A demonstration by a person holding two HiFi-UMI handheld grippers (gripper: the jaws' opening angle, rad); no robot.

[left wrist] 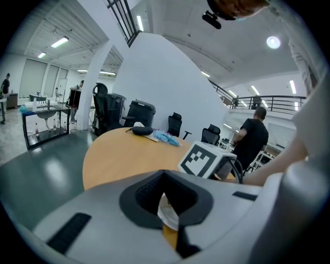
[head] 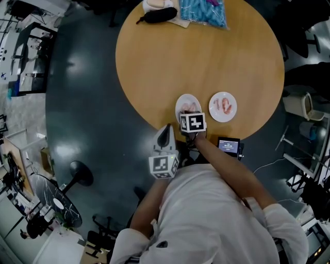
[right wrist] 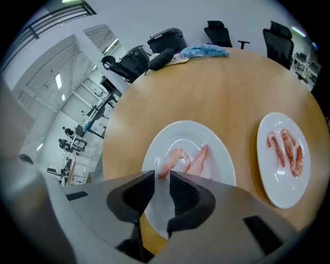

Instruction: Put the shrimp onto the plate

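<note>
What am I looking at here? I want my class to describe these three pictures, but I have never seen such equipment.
There is no robot: a person holds a two-jawed hand tool, a gripper, in each hand. One picture comes from a camera on the person's head, looking down; the other two come from cameras riding on the grippers. On the round table lie a white plate and a second plate, both with shrimp, plus a black pouch and a blue bag at the far edge. The right gripper hovers over the white plate, jaws slightly apart, holding nothing. The left gripper is shut and empty.
</note>
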